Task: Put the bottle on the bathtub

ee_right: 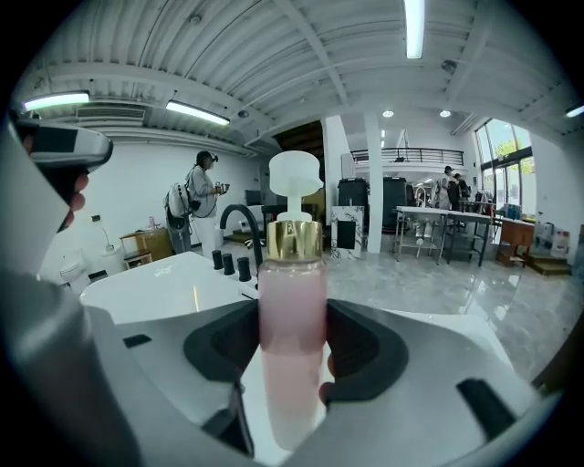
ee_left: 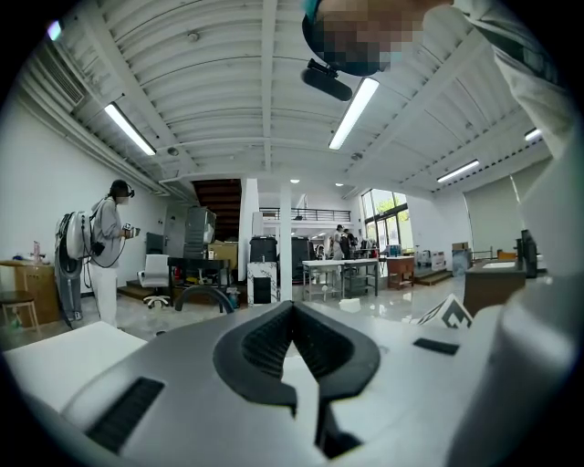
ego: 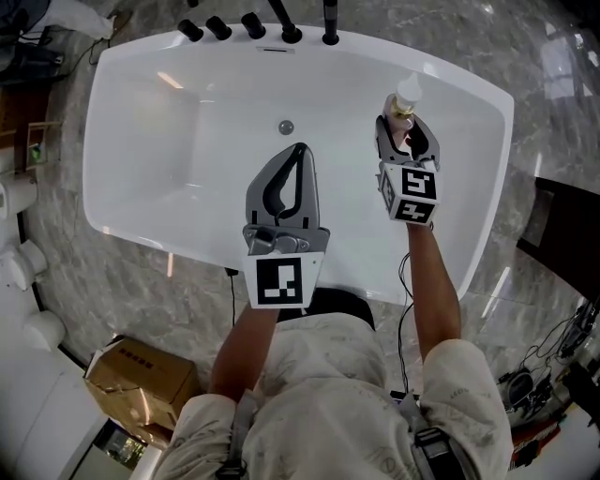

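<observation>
My left gripper [ego: 299, 150]: jaws closed, empty, over basin of white oval bathtub [ego: 494, 150]. Black tap knobs [ego: 234, 26] crowd far rim. My right gripper [ego: 406, 131]: jaws clamp clear pink bottle with gold collar and white pump cap [ego: 406, 97], upright above basin. Not yet set down; lowering and release left. Right rim bare, near: I judge roomiest landing, floor drop beyond edge.
</observation>
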Motion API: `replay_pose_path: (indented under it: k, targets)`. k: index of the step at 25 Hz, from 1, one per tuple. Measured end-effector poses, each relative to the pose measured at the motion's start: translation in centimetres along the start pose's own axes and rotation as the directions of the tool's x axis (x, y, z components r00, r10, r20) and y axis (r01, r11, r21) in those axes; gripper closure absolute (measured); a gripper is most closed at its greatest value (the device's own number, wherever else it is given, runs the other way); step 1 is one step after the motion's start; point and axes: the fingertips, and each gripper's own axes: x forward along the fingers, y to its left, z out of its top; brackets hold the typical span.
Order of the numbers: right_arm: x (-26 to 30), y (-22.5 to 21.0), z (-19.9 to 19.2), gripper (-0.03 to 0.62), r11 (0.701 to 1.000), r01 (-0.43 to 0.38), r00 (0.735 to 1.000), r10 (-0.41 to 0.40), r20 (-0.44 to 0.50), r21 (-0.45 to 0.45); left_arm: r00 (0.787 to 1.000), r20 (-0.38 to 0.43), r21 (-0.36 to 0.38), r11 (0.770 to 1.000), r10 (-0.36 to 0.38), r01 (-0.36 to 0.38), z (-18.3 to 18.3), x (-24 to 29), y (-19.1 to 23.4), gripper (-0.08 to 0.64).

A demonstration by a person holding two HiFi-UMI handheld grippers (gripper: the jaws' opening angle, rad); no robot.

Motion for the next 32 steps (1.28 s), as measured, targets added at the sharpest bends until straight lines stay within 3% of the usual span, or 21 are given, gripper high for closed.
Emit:
replay_pose_path:
  k: [5, 13, 32]
  targets:
    - [3.9, -1.1, -1.0, 0.391, 1.0, 0.004, 1.0, -0.004, -0.028, -0.003, 1.0, -0.021, -0.044, 0.999, 0.011, -0.012, -0.6, 0.3, 0.6, 0.56]
    - [10.0, -2.8, -1.4, 0.391, 1.0, 0.008, 0.997, -0.009, -0.071, -0.018, 0.998, -0.059, -0.028, 0.999, 0.017, -0.019, -2.2, 0.3, 1.1, 0.56]
    - [22.0, -6.8, 4.5, 0.393, 0.998, 0.069, 0.998, -0.069, -0.015, -0.011, 0.992, -0.125, -0.025, 0.999, 0.016, -0.019, -6.9, -1.1, 1.7, 0.56]
